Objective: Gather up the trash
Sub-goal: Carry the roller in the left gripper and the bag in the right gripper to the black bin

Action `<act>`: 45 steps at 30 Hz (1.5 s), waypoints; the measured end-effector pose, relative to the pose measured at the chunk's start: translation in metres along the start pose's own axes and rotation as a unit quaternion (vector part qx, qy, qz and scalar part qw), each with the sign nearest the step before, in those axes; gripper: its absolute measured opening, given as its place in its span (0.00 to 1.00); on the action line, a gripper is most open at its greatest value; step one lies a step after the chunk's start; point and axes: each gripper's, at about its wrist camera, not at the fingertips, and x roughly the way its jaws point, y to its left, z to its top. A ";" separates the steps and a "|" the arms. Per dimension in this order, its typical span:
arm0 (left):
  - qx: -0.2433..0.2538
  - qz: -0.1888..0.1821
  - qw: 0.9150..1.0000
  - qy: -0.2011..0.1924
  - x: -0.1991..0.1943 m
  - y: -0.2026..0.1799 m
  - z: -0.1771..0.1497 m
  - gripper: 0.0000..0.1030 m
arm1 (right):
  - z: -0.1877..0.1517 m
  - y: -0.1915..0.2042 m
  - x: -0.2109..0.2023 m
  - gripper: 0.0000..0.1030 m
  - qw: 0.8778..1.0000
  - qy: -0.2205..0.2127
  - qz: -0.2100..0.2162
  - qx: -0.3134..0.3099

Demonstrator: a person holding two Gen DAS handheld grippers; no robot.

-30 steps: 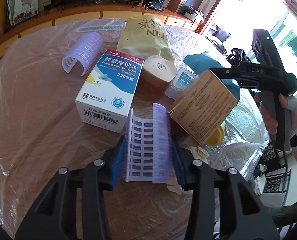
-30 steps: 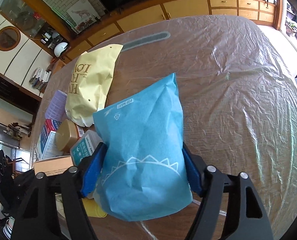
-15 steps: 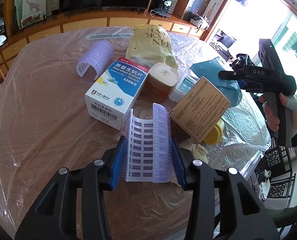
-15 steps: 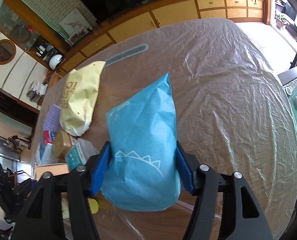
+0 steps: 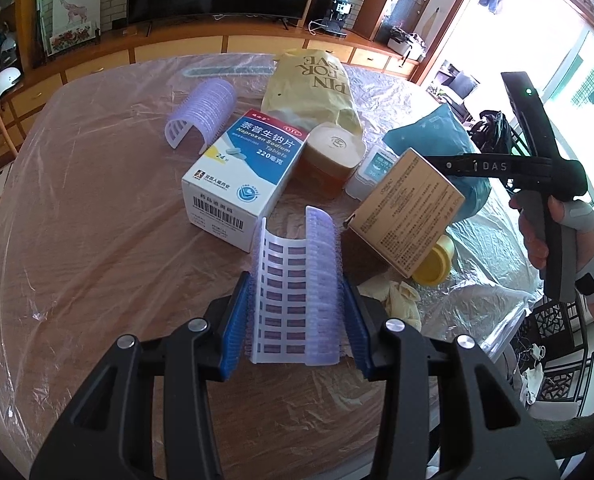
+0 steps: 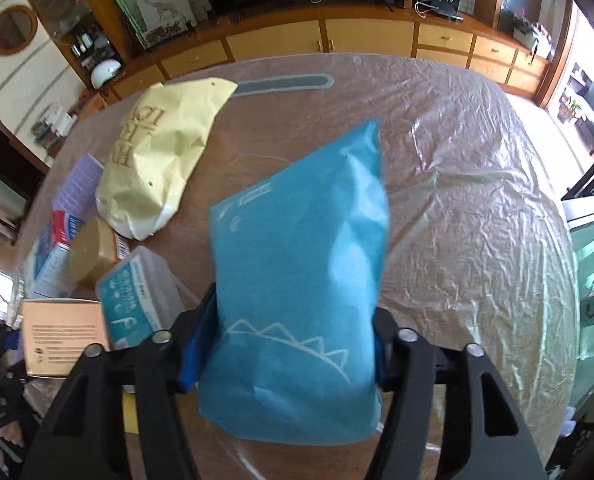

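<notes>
My left gripper [image 5: 295, 322] is shut on a purple hair roller half [image 5: 297, 284] and holds it above the table's near edge. My right gripper [image 6: 287, 350] is shut on a blue bag [image 6: 301, 276] and holds it up over the table; the bag [image 5: 437, 136] and the gripper body show at the right in the left wrist view. A white-and-blue medicine box [image 5: 245, 172], a brown carton [image 5: 409, 212], a tan jar [image 5: 333, 152], a yellow bag [image 5: 313, 88] and a second purple roller [image 5: 203, 116] lie on the table.
The round table [image 5: 77, 240] is covered in clear plastic film. A small white box [image 6: 137, 300], a yellow cap [image 5: 435, 260], crumpled gloves [image 5: 397, 300] and a grey nail file [image 6: 285, 82] lie on it. Cabinets and a TV stand behind; chairs at the right.
Both grippers have lifted and drawn back with their loads. The right gripper has swung the blue bag toward the right and up; the table items have not moved.
</notes>
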 end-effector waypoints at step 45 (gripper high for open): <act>0.016 -0.012 1.000 -0.022 -0.068 -0.076 -0.087 0.44 | -0.192 0.021 -0.123 0.52 0.990 -0.008 0.132 -0.039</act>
